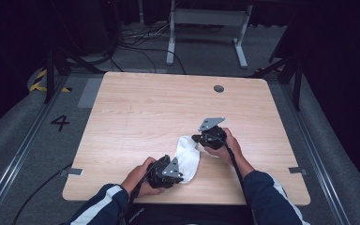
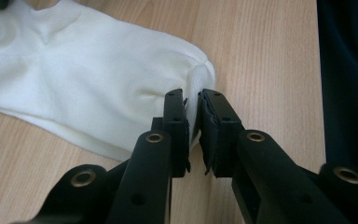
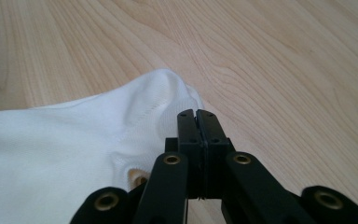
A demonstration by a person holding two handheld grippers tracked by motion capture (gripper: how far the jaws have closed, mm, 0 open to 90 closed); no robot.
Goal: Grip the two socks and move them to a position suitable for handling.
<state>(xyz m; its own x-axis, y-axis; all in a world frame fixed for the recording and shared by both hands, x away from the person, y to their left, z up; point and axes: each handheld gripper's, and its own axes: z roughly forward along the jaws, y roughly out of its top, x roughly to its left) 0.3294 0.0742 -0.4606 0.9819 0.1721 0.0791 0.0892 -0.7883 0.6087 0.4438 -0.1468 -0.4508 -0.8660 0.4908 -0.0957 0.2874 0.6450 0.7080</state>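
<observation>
A white sock (image 1: 188, 158) lies on the wooden table (image 1: 159, 103) near the front edge, between both hands. My left gripper (image 1: 181, 176) is at the sock's near end. In the left gripper view the sock (image 2: 88, 79) has its rounded end pinched between the nearly closed jaws of the left gripper (image 2: 192, 95). My right gripper (image 1: 196, 139) is at the sock's far end. In the right gripper view the right gripper (image 3: 196, 113) has its jaws pressed together at the edge of the sock (image 3: 51, 149), whose fabric puckers up toward them.
A round grommet hole (image 1: 219, 88) sits near the table's far edge. Bare wood lies beyond and to both sides of the sock. The table's front edge (image 2: 318, 93) runs just right of the left jaws. A metal frame (image 1: 206, 18) and cables lie on the floor behind.
</observation>
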